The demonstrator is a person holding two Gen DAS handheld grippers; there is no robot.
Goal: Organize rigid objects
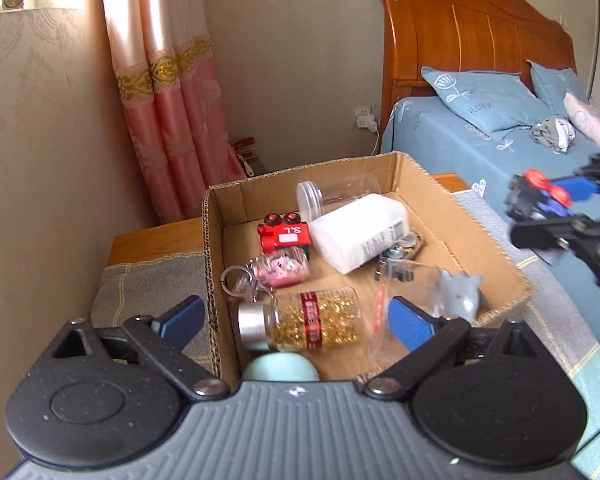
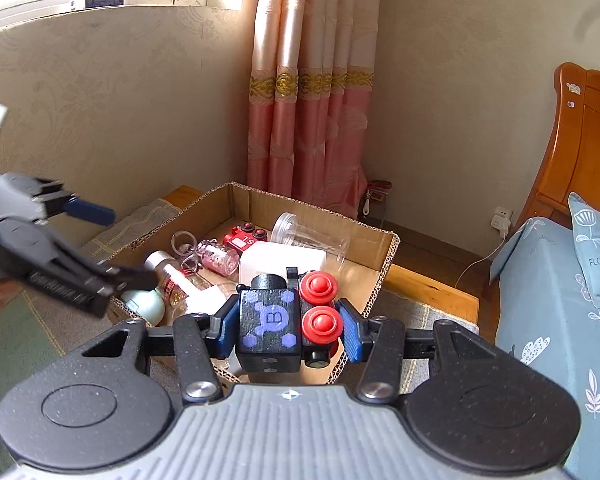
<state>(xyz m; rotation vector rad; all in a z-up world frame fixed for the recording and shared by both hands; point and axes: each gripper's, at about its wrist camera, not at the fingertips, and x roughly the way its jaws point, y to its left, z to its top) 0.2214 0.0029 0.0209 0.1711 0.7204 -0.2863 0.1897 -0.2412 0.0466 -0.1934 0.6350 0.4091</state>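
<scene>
The cardboard box (image 2: 380, 268) lay ahead of and below your right hand-held gripper (image 2: 288, 326), its open top facing up on a counter covered by a grey cloth (image 2: 420, 320), beside the bed (image 2: 548, 280). Your right hand was the one carrying the load, so the coming move turned on that drop: forward and down over the box's near corner. Your left hand-held gripper (image 1: 296, 316) hung over the box's near left end with its jaws spread wide and nothing between the pads. The right one was clamped across the short width of a black toy train (image 2: 274, 320), its long axis running away from you. The toy was a blocky black body with pale purple dots and a letter B on top, and two red wheels (image 2: 320, 308) on its right side.
</scene>
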